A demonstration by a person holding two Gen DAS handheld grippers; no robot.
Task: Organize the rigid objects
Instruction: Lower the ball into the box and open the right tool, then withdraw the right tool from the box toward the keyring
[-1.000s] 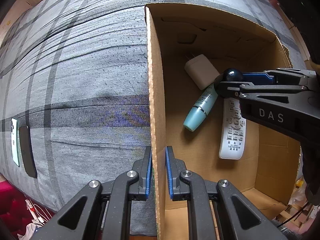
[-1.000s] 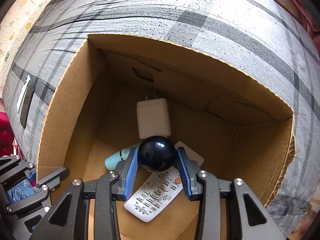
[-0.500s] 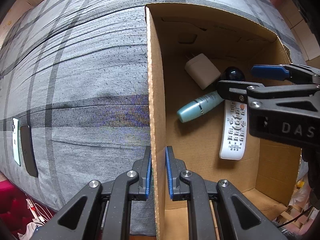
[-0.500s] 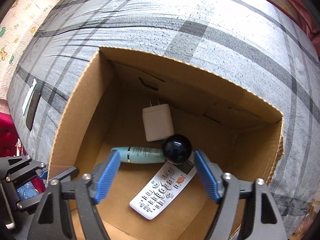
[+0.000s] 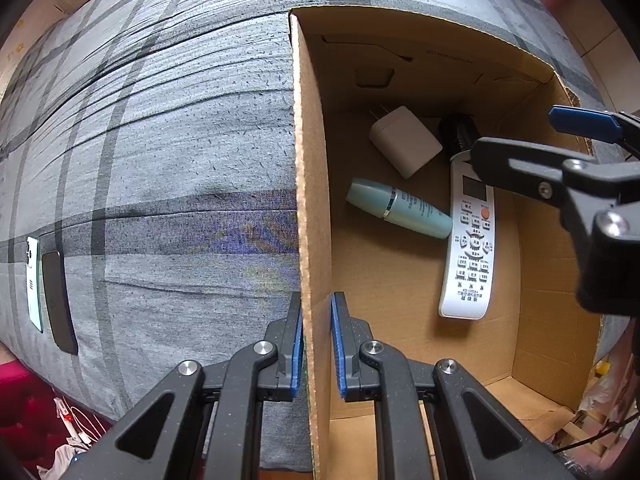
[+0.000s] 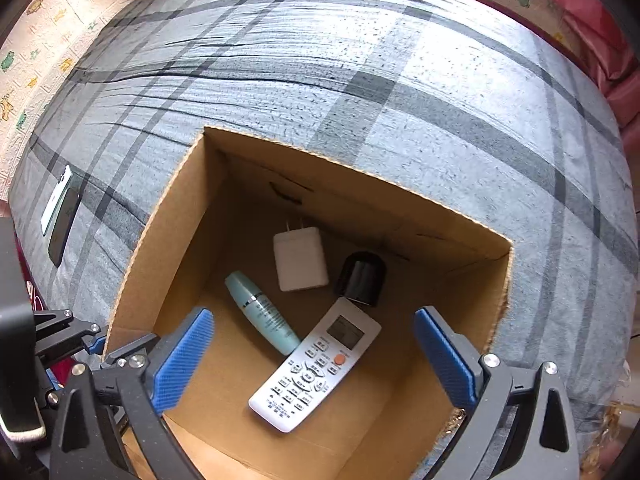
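Right wrist view: my right gripper has just been opening, nothing between its pads, above the cardboard box. Inside the box lie the white remote, teal bottle, white charger and black ball. My left gripper clamps the box's near wall.

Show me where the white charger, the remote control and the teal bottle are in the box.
white charger [image 6: 300, 262]: right wrist view, middle of its flat face.
remote control [image 6: 314, 376]: right wrist view, keypad.
teal bottle [image 6: 266, 314]: right wrist view, labelled body.
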